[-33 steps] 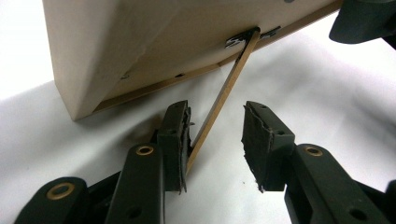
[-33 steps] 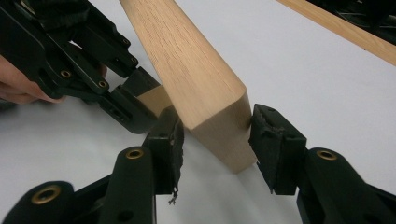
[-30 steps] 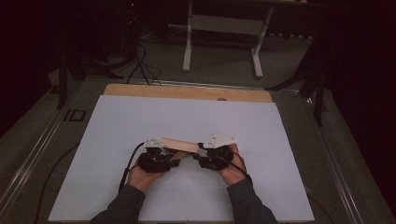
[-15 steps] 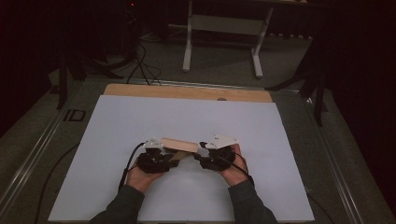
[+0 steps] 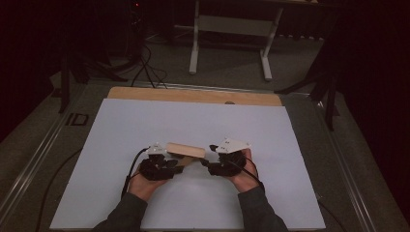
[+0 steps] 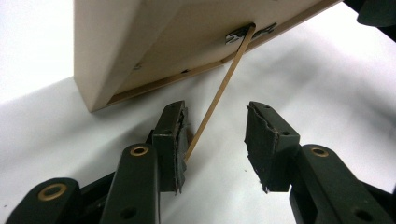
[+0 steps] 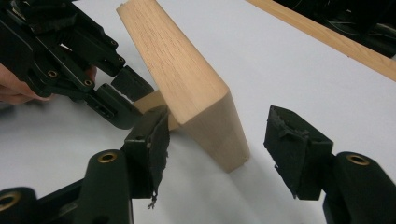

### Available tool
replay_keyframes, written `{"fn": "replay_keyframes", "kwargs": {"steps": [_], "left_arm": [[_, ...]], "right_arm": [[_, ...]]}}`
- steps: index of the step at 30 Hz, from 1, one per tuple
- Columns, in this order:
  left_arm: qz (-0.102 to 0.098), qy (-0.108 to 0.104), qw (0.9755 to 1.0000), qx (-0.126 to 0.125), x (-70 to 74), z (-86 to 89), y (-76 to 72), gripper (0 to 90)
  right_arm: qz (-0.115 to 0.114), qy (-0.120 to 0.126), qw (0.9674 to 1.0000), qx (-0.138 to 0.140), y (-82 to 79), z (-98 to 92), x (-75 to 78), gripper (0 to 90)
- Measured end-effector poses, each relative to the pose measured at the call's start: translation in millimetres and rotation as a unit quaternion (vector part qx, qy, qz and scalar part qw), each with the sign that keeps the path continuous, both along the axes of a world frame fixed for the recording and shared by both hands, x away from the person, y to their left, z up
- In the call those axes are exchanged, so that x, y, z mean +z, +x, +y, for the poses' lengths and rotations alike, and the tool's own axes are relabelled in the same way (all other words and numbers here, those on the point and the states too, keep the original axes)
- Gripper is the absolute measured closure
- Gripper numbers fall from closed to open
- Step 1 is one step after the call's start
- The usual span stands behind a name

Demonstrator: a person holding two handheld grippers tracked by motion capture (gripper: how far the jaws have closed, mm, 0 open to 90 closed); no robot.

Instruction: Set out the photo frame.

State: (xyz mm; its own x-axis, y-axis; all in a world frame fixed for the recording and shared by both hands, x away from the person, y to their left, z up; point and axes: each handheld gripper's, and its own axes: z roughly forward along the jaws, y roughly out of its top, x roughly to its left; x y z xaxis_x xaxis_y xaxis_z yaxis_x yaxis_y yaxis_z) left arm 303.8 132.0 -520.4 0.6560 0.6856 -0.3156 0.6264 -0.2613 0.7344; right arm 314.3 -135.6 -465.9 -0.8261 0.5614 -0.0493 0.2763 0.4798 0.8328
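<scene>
A pale wooden block [image 5: 186,150] lies tilted on the white sheet between my two grippers. In the left gripper view its underside [image 6: 163,42] carries a small metal clip [image 6: 243,33]. From the clip a tan rubber band [image 6: 219,93] runs taut down to the inner face of one pad. My left gripper [image 6: 215,140] stands open, with the band against that pad. My right gripper [image 7: 224,149] has just been opening. Its jaws stand wide on either side of the block's near end [image 7: 187,79], with a clear gap at one pad. The left gripper [image 7: 126,93] shows behind the block.
The white sheet [image 5: 193,121] covers a wooden tabletop whose bare strip [image 5: 193,95] shows along the far edge. Beyond the table stand a white desk frame [image 5: 232,29] and dark cables on the floor. Both of the person's hands rest near the sheet's front.
</scene>
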Motion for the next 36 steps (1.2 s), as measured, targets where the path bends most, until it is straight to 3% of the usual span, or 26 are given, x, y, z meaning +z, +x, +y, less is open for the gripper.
{"fn": "replay_keyframes", "kwargs": {"steps": [14,16,21,23,25,31,36], "left_arm": [[-0.029,-0.007,0.9995,0.009,8.7,14.2,-7.8,58.2],[-0.036,-0.003,0.9993,0.011,10.6,15.4,-9.7,60.6],[-0.045,0.003,0.9989,0.01,12.4,15.6,-11.3,65.4],[-0.057,0.005,0.9984,0.007,15.4,15.3,-13.6,68.4],[-0.061,0.005,0.9981,0.002,16.3,15.0,-14.2,69.6],[-0.08,0.019,0.9966,0.007,19.3,12.4,-16.4,70.8],[-0.096,0.021,0.9951,0.011,22.6,12.1,-17.1,77.1]], "right_arm": [[0.004,0.044,0.999,0.003,-0.2,-7.0,8.3,41.3],[0.003,0.063,0.998,0.001,-0.1,-9.4,10.3,47.0],[-0.003,0.074,0.9972,0.0,-0.5,-10.9,11.7,52.5],[-0.009,0.085,0.9963,-0.001,-0.5,-11.5,12.8,61.6],[-0.01,0.091,0.9958,0.0,0.2,-11.7,12.7,64.9],[-0.011,0.104,0.9941,-0.028,3.4,-12.6,11.8,75.7],[0.003,0.114,0.992,-0.053,11.3,-13.3,5.8,87.0]]}}
